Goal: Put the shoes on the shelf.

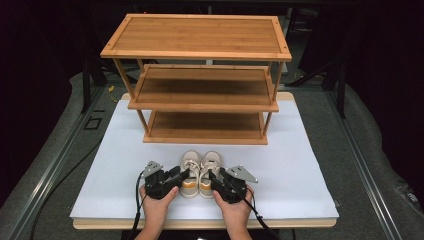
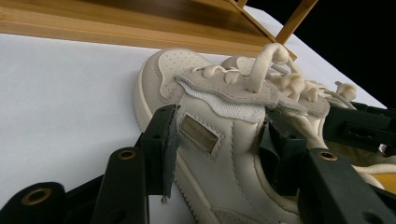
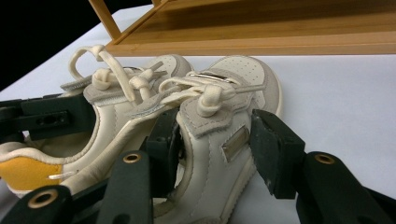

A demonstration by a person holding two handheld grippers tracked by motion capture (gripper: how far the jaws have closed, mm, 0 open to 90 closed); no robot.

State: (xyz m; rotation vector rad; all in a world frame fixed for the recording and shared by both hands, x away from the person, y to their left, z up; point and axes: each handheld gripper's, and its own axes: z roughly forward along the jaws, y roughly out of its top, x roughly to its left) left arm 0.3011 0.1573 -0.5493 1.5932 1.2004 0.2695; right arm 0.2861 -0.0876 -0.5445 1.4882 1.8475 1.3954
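High view: a pair of cream shoes is seen side by side on the white table top [image 1: 300, 165], toes toward the bamboo rack [image 1: 200, 80], which stands well behind them w/ three shelves. The left shoe [image 1: 190, 172] is straddled at its heel half by the left gripper [image 1: 184, 175], the right shoe [image 1: 210, 172] by the right gripper [image 1: 214, 176]; each gripper is held in a hand at the near table edge. Left gripper view: the left shoe [image 2: 219, 140] is seen between the black jaws, one pad laid against its outer side by the small label, the other set inside the collar, so the side wall appears pinched. The right gripper [image 2: 359, 126] is seen farther off at the other shoe. Right gripper view: the right shoe [image 3: 219, 140] is seen between the jaws; the inner pad sits inside the collar, the outer pad is just beside the wall, contact can't be told. Left shoe [image 3: 70, 144] w/ yellow lining lies alongside, touching.
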